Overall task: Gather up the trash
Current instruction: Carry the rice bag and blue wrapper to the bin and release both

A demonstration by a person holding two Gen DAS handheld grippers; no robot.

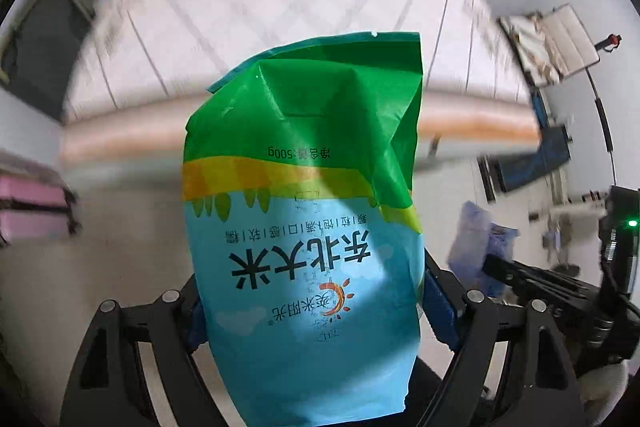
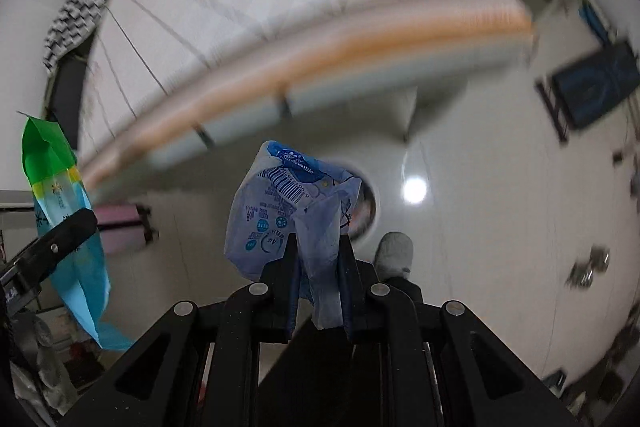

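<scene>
My left gripper is shut on a green and blue rice bag, which stands up between its fingers and fills the middle of the left wrist view. The same bag shows at the left of the right wrist view, held in the air. My right gripper is shut on a crumpled pale blue plastic wrapper with a barcode. That wrapper also shows at the right of the left wrist view. Both grippers are lifted off the table.
A table with a white checked cloth and an orange edge lies ahead, blurred. A pink box sits at the left. A white round bin stands on the pale floor behind the wrapper. Dark framed items stand at right.
</scene>
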